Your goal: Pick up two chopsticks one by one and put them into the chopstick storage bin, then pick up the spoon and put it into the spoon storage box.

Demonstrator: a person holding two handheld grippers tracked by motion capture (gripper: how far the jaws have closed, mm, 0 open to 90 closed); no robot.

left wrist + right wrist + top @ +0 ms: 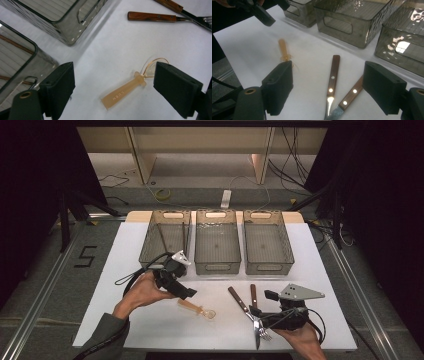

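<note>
Amber plastic, the spoon (125, 92) lies flat on the white table (125, 270), in front of the left bin (166, 240) and the middle bin (217, 242); the left gripper (113, 83) hangs over it with jaws spread wide, handle between them, neither pad touching; no earlier picture shows their travel. Further right lie a knife (241, 303) and a fork (256, 305), their wooden handles apart, blade and tines crossing; the right gripper (328, 87) stands open above those handles, holding nothing.
</note>
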